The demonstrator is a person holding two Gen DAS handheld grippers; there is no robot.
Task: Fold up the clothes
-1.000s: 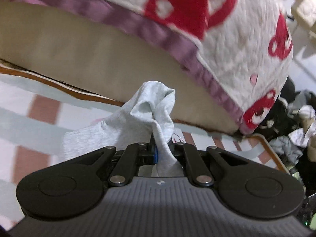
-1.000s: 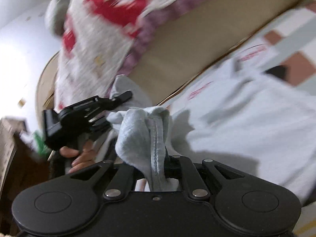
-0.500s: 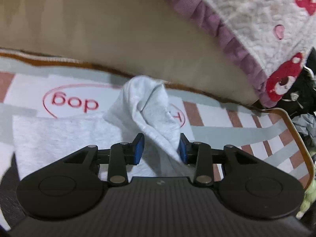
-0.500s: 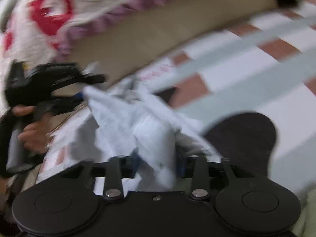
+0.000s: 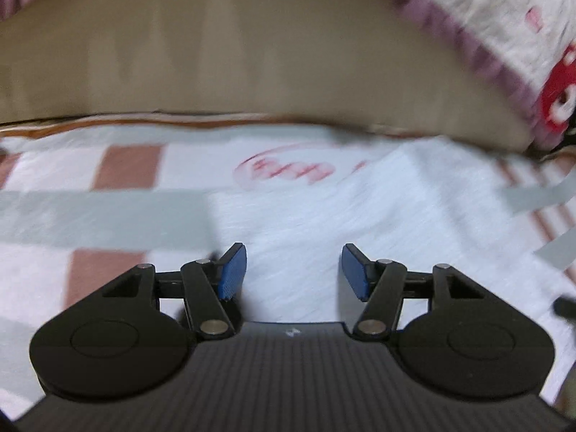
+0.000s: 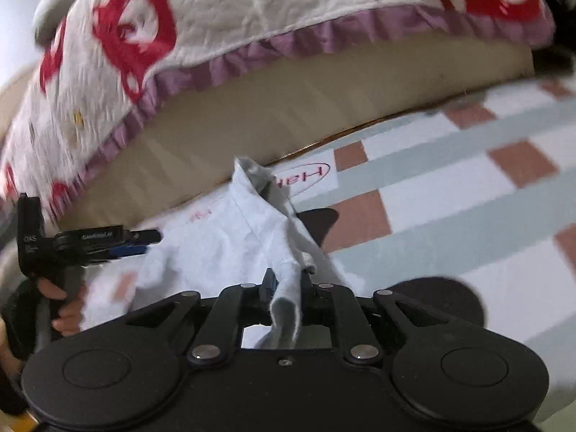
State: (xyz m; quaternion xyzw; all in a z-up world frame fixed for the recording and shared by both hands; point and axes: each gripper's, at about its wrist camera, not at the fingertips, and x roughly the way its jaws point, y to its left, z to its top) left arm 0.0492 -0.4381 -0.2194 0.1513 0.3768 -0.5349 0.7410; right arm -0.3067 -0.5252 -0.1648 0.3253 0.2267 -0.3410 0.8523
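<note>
Garment (image 6: 223, 248) pinched in right claw (image 6: 288, 288), left claw (image 5: 293, 270) spread empty above it, quilt-draped mattress (image 6: 288, 108) close behind.

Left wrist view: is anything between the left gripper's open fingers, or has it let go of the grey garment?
Nothing is held. The left gripper is open; only the flat grey garment shows through the gap.

Garment (image 6: 223, 248): pale grey. Mat (image 6: 468, 194): white, grey-green bands, terracotta squares, red oval logo. Quilt (image 6: 252, 18): cream, red prints, purple frill. Left claw (image 5: 293, 270) pads (image 5: 234, 270): blue.
</note>
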